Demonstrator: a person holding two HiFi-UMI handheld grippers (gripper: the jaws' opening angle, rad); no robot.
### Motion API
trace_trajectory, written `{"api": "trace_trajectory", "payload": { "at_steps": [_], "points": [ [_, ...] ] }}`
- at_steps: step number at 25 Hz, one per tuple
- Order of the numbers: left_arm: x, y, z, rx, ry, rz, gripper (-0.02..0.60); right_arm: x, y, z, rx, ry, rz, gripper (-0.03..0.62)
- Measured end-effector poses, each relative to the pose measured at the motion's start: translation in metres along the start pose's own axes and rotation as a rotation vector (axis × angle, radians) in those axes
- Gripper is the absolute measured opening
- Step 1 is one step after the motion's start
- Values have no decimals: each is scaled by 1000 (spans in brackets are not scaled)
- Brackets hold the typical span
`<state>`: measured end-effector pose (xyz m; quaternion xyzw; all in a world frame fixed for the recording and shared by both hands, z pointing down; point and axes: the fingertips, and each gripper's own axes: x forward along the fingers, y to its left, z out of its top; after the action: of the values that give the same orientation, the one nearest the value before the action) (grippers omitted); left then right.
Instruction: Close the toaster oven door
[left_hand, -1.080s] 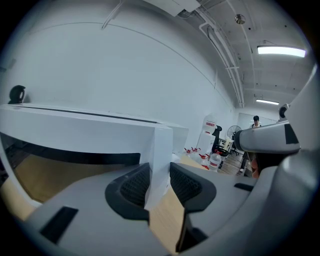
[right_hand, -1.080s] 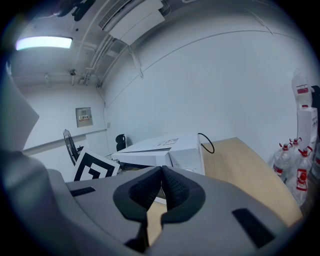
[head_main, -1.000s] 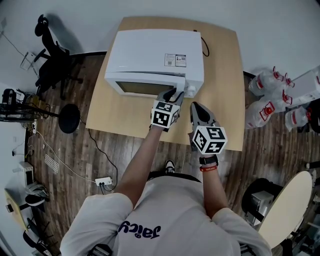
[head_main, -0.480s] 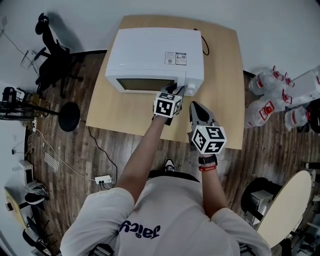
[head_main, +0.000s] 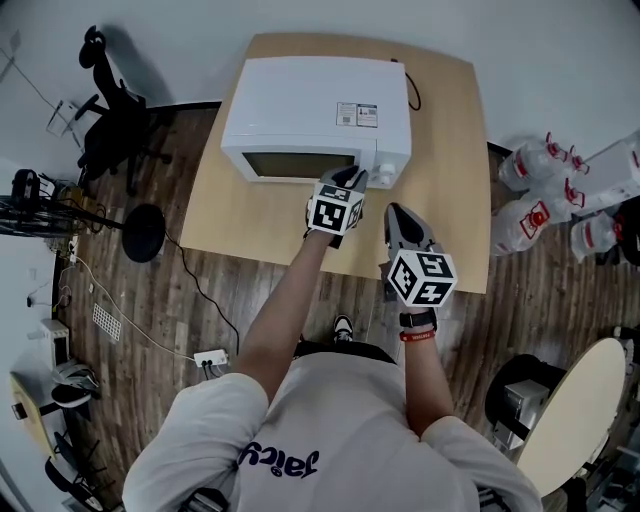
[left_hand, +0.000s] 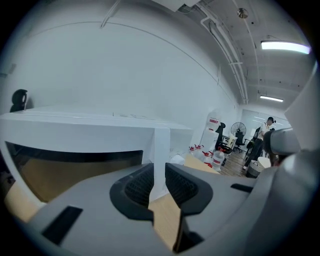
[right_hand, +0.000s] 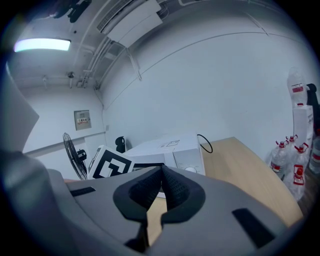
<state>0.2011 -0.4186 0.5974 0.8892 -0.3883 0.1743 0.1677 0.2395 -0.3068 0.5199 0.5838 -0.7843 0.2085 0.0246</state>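
A white toaster oven (head_main: 310, 110) stands on the wooden table (head_main: 450, 200), and its dark-windowed door (head_main: 300, 165) lies flush against the front. My left gripper (head_main: 352, 180) points at the door's right edge, beside the control panel. In the left gripper view the jaws (left_hand: 159, 175) are closing to a narrow gap with nothing between them; the oven's white front (left_hand: 75, 135) fills the space just beyond. My right gripper (head_main: 398, 213) hangs back over the table's front right part, shut and empty (right_hand: 161, 175), looking toward the oven (right_hand: 175, 150).
A black cable (head_main: 412, 90) loops off the oven's back right corner. Several water bottles (head_main: 540, 190) stand on the floor to the right. A black chair (head_main: 110, 120) and a round stool (head_main: 145, 232) are at the left, and a power strip (head_main: 210, 358) lies on the floor.
The oven door has swung from ajar to flush with the front. My left gripper moved forward toward the oven with it. The right gripper has stayed put.
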Motion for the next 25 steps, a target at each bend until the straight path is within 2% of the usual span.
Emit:
{"api": "trace_trajectory", "payload": {
  "at_steps": [9, 25],
  "points": [
    [-91, -12, 5, 42, -89, 5, 77, -30, 26, 1, -10, -31, -38, 15],
    [-289, 1, -10, 64, -226, 60, 25, -77, 131, -14, -58, -81, -47, 15]
  ]
}}
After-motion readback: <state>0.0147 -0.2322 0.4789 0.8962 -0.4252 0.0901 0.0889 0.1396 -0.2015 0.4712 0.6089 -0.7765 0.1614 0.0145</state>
